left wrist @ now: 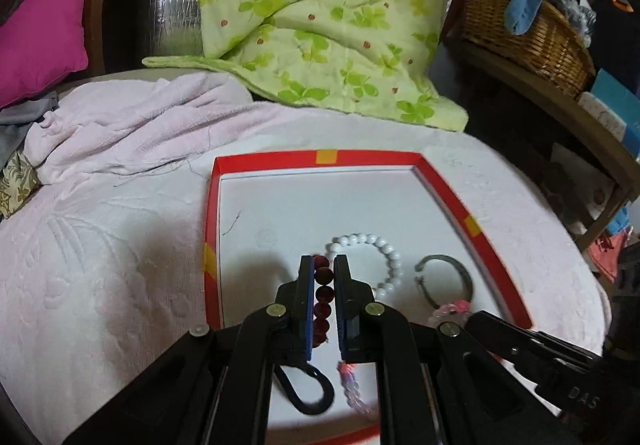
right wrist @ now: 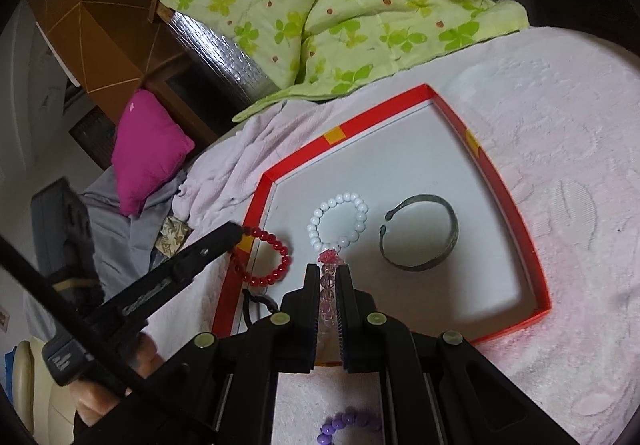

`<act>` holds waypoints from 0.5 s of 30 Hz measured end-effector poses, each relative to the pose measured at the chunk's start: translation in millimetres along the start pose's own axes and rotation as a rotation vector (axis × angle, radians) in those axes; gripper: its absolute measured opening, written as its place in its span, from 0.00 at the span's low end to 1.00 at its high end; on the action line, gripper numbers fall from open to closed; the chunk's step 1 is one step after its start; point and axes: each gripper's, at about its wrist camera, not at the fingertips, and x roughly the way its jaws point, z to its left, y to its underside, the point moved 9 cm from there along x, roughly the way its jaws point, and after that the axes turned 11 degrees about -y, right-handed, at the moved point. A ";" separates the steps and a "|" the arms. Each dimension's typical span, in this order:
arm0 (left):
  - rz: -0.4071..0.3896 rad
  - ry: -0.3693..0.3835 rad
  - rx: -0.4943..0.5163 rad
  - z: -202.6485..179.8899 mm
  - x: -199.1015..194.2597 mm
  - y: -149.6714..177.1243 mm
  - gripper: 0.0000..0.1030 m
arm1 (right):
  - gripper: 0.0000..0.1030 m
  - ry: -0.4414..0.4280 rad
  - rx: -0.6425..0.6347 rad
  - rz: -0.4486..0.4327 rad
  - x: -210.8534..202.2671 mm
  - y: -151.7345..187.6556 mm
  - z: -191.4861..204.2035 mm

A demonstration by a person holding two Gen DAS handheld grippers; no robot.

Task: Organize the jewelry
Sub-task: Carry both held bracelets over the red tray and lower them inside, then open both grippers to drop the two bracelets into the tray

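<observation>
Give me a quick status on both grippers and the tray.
Left gripper shut on red bead bracelet. Right gripper shut on pink bead bracelet. Both over red tray. Nothing blocking.

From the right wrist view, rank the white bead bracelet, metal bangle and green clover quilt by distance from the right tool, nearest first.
1. White bead bracelet, just beyond the right tool.
2. Metal bangle, to the right in the tray.
3. Green clover quilt, far behind the tray.

Glossy red beads [right wrist: 266, 259], matt white beads [right wrist: 340, 219], a dull grey metal bangle [right wrist: 420, 233]; the terry towel [right wrist: 560, 165] looked rough, the basket [left wrist: 524, 41] woven wicker.
</observation>
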 end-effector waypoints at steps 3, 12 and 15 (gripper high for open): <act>0.045 -0.024 0.001 1.4 12.4 7.2 0.10 | 0.11 0.024 0.031 0.003 2.4 -0.3 -11.8; -0.011 -0.146 0.067 12.3 -25.9 5.6 0.48 | 0.12 0.068 0.056 -0.041 -29.9 -10.3 -28.0; -0.029 -0.206 0.088 21.2 -46.1 8.6 0.55 | 0.12 0.067 0.058 -0.049 -44.0 -11.5 -27.1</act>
